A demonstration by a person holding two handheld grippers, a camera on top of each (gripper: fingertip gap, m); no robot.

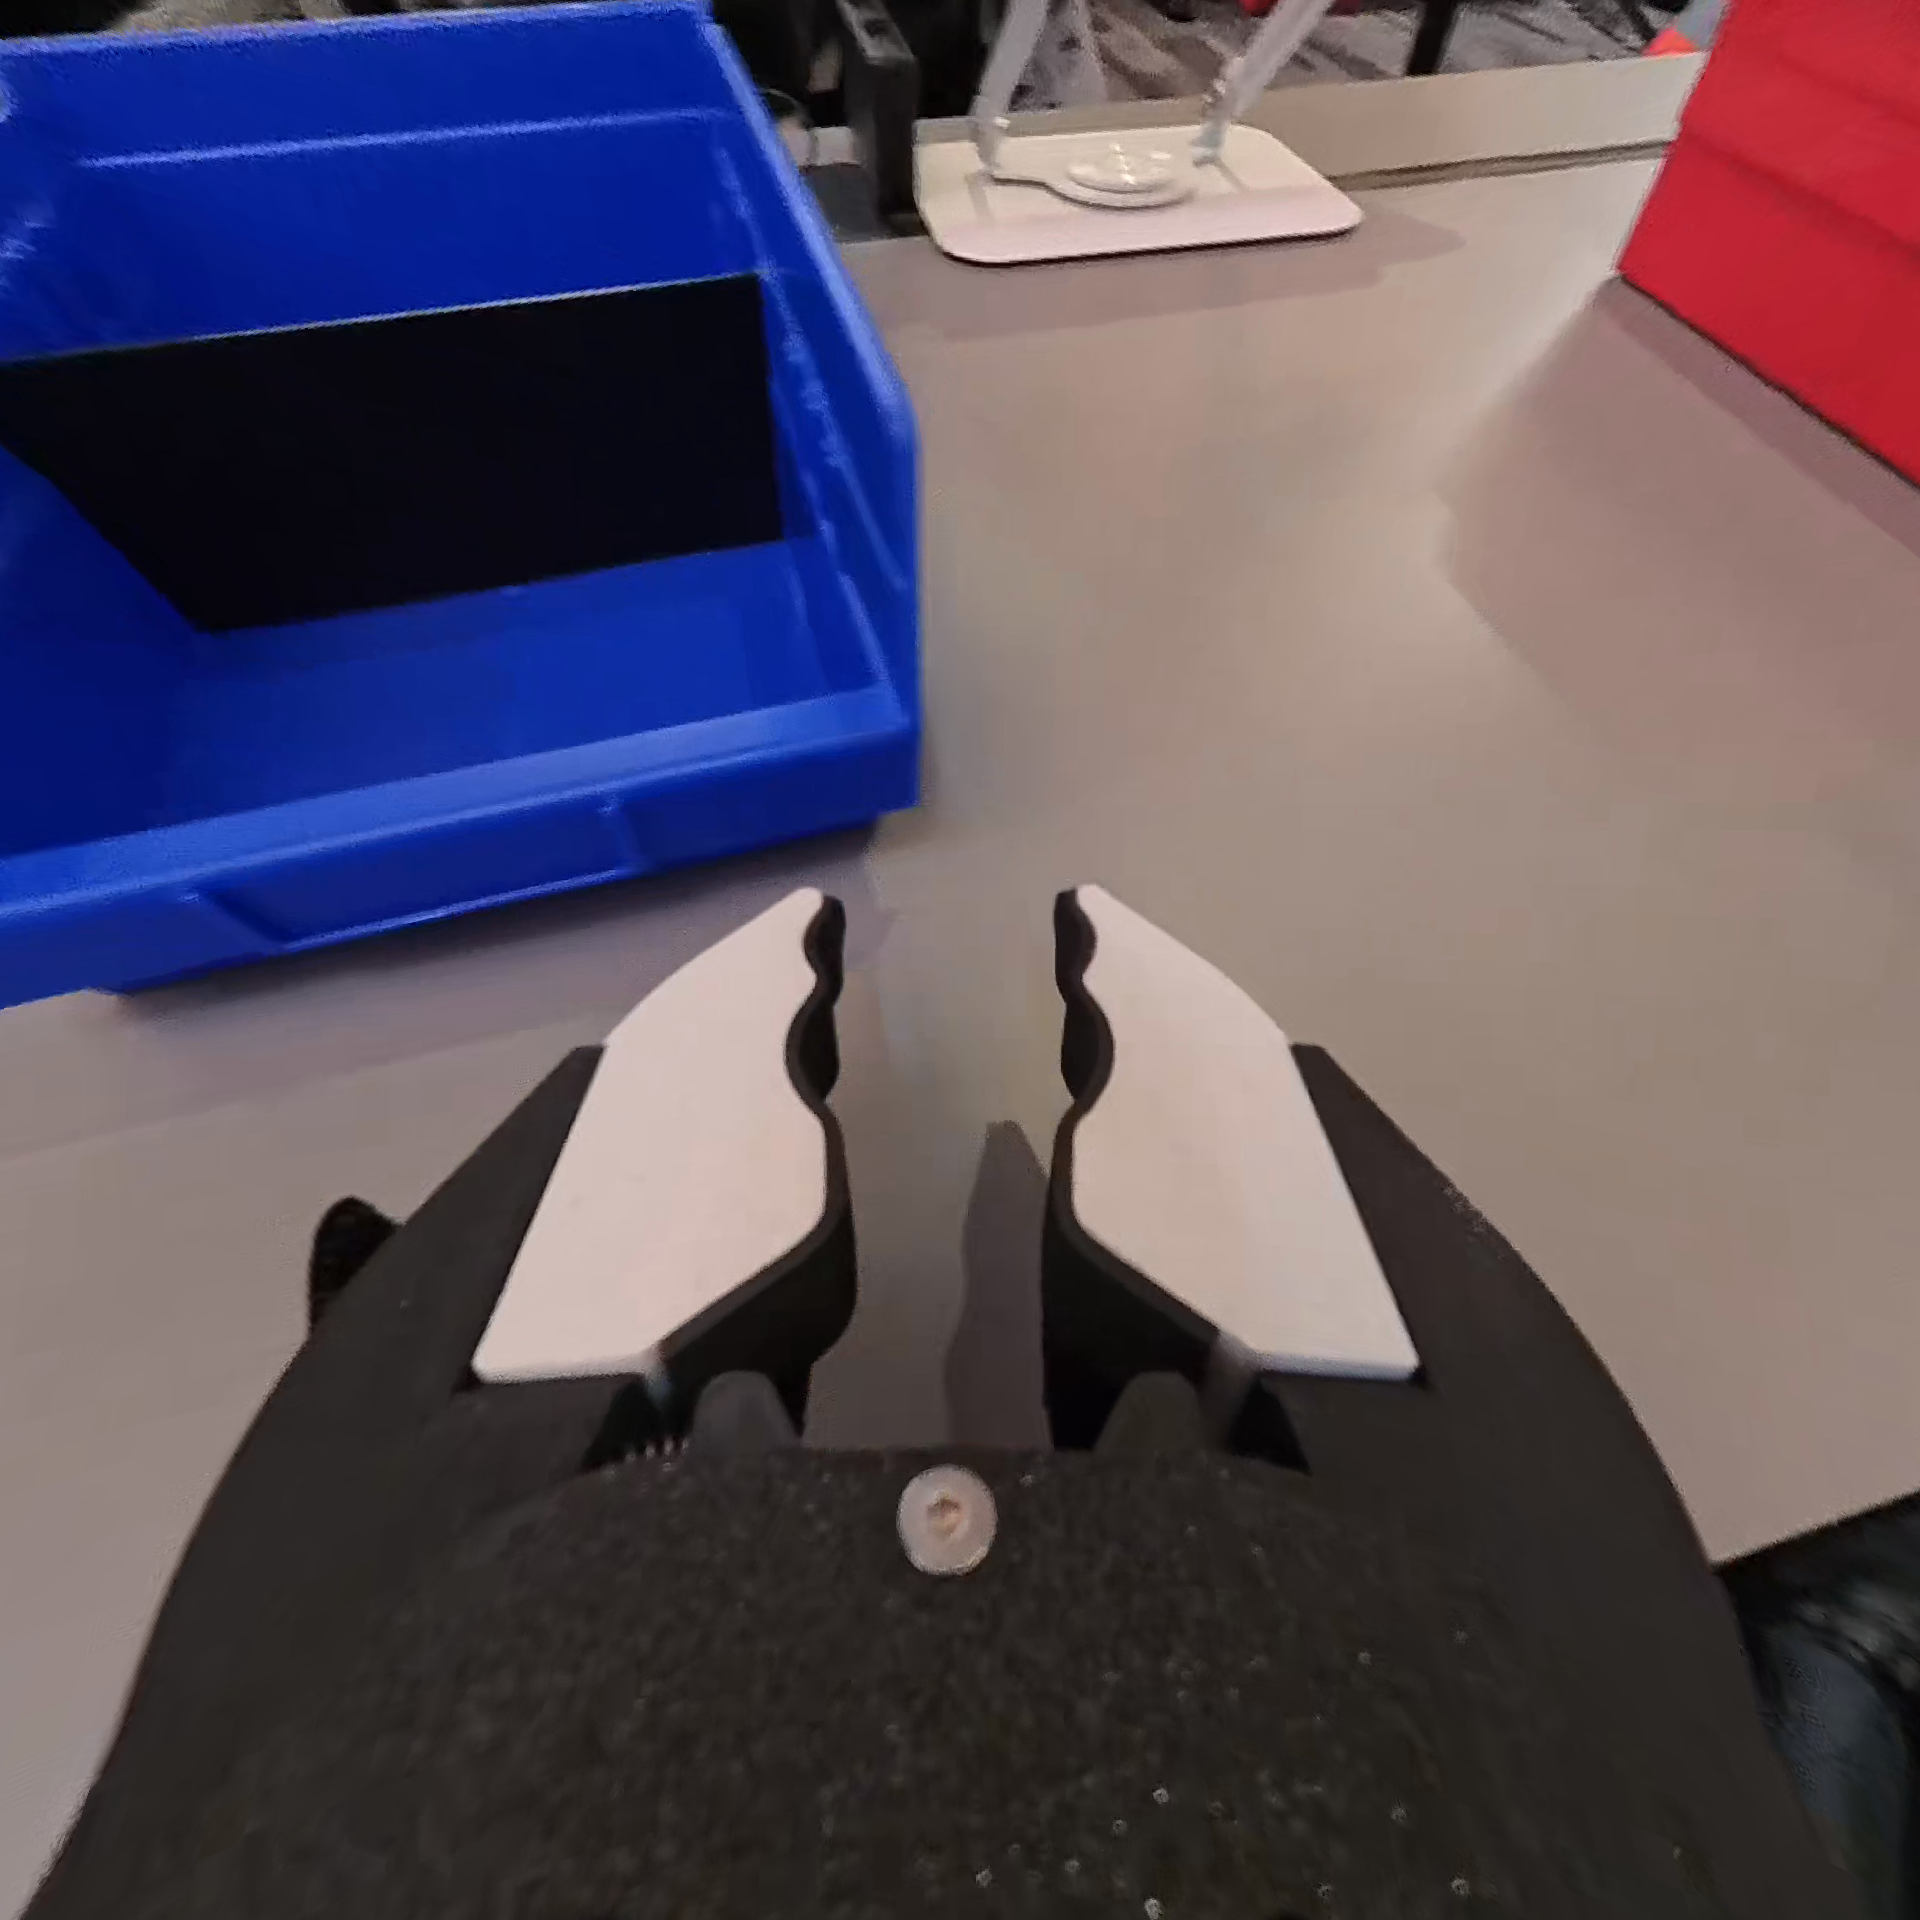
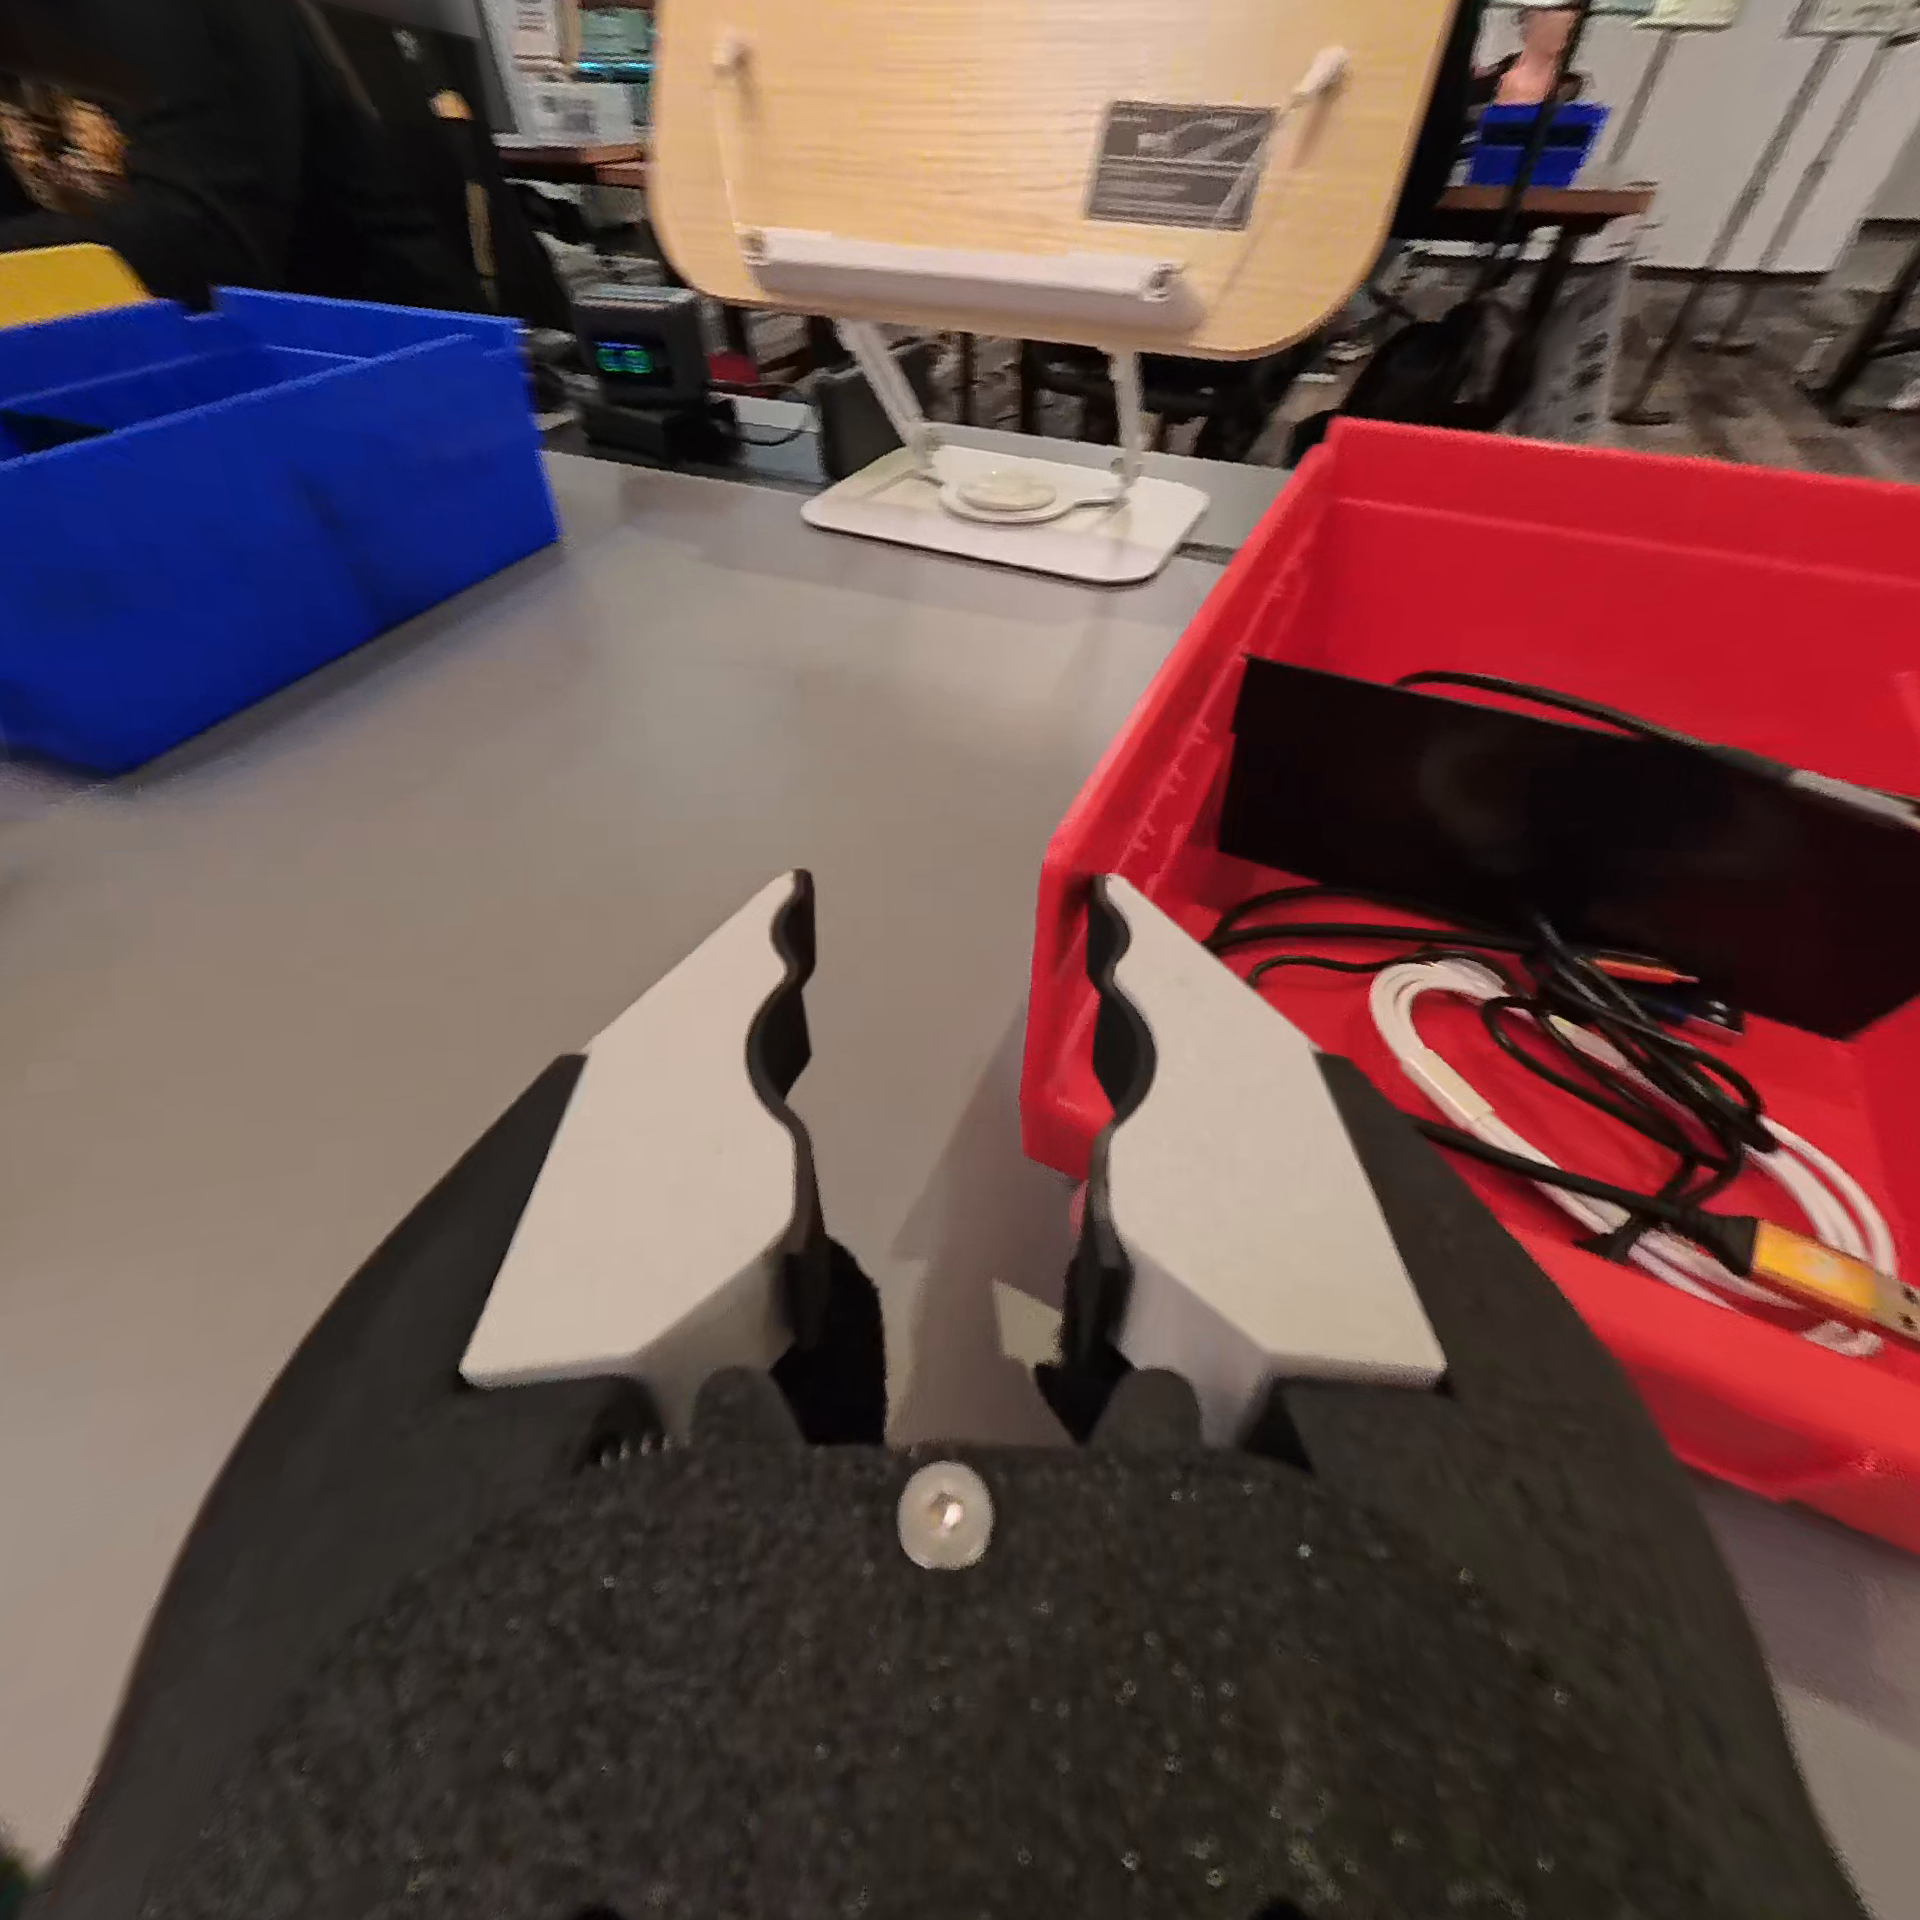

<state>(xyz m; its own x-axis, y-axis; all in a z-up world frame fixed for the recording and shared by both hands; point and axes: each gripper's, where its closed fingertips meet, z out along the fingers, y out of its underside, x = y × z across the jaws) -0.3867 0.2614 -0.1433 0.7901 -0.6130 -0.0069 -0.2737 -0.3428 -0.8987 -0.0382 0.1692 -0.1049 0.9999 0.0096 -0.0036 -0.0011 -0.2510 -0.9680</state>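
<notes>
Blue bin point(image 1: 862, 582), red bin point(image 2: 1143, 790), cables point(image 2: 1621, 1049), grey table point(image 1: 1299, 675).

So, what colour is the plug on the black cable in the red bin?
Orange-yellow plug, seen best in the right wrist view.

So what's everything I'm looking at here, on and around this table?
Table: one, grey, under everything.
Blue bin: one, on the left, with a black divider standing inside.
Red bin: one, on the right, with a black panel inside.
White cable: one, coiled in the red bin.
Black cables: a tangle, count unclear, over the white one.
Orange plug: one, near the bin's front.
Wooden board on a white stand: one, far edge of the table.
Left gripper: black with pale fingers, open, empty, beside the blue bin.
Right gripper: same look, open, empty, by the red bin's corner.
</notes>
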